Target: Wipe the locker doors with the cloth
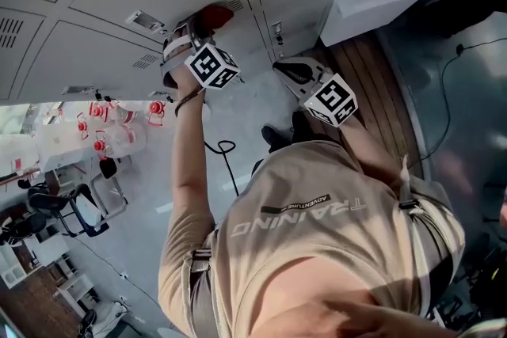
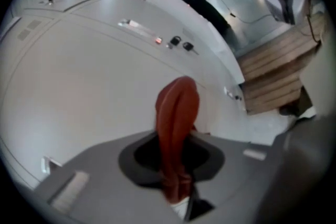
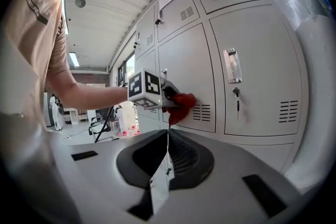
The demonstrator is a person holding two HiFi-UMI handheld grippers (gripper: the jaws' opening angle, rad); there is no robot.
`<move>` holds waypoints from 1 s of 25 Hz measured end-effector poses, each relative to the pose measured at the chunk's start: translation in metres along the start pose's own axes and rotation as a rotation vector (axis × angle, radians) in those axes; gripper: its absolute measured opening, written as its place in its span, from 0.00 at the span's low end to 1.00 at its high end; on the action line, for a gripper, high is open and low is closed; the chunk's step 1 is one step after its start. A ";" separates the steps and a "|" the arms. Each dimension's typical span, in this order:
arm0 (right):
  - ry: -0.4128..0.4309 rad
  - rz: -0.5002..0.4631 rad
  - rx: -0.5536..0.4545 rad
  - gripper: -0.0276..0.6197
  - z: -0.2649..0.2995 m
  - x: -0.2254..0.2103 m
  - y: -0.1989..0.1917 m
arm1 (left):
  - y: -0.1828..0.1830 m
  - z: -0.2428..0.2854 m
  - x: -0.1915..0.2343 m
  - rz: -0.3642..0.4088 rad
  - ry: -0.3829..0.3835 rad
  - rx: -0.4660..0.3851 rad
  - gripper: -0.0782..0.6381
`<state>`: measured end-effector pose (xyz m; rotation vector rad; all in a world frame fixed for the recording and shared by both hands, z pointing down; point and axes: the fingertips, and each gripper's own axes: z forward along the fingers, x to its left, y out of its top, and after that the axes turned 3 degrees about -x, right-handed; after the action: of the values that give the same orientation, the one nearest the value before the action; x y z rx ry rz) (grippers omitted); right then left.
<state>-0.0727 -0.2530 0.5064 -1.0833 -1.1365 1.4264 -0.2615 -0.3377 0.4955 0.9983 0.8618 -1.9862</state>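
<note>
A soft red cloth (image 2: 177,128), bunched into a long fold, is squeezed tight between the fingers of the left gripper (image 1: 198,24). It is held against a smooth grey metal locker door (image 2: 79,97), next to thin air slots (image 3: 201,112). The fingers of the right gripper (image 3: 168,149) are closed together with nothing in them, and it is kept apart from the lockers. A small key (image 3: 237,94) is stuck in the next door. Brown wood boards (image 1: 372,83) are seen beside the lockers.
</note>
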 end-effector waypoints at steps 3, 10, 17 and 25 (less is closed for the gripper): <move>-0.001 -0.011 -0.005 0.07 0.003 -0.002 0.004 | -0.012 0.020 -0.037 0.000 -0.081 0.025 0.21; -0.007 -0.015 0.017 0.07 0.000 -0.001 -0.001 | -0.046 0.055 -0.118 -0.028 -0.292 0.118 0.21; -0.009 -0.008 0.033 0.07 -0.009 0.001 -0.010 | -0.020 0.017 -0.098 -0.014 -0.262 0.062 0.21; -0.004 0.032 0.025 0.07 -0.004 -0.001 -0.014 | 0.050 -0.081 0.057 0.035 -0.001 -0.044 0.21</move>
<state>-0.0669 -0.2524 0.5193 -1.0854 -1.1059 1.4645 -0.2156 -0.3147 0.3975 0.9808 0.8786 -1.9303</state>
